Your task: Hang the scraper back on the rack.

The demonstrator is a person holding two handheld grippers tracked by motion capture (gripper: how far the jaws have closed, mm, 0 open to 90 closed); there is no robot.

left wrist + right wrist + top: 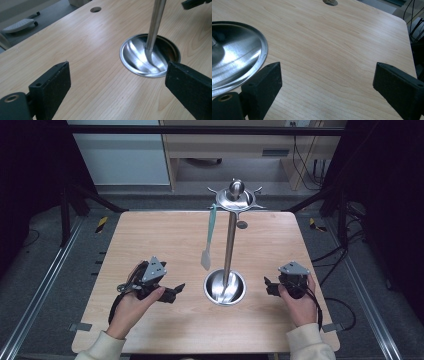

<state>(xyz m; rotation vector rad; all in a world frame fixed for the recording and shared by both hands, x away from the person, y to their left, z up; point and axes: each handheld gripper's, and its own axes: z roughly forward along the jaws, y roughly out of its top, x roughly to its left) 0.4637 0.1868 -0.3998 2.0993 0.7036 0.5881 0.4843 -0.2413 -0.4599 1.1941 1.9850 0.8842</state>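
Observation:
A steel utensil stand rises from the middle of the wooden table (165, 235): a round dished base (225, 288), an upright pole (230, 242) and a hooked crown (235, 197). A teal-handled spatula (209, 237) hangs from one hook on the crown's left side. My left gripper (176, 290) rests low to the left of the base, open, with nothing between its jaws; the left gripper view shows the base (150, 56) and pole (155, 22) ahead. My right gripper (267, 286) sits to the right of the base, open and empty; the base rim (237, 62) lies at its left.
A round cable hole (242, 224) sits near the table's far edge, also seen as the hole (95, 9) and the hole (330, 2). Metal floor rails run along both sides of the table. Cables lie on the floor at the right.

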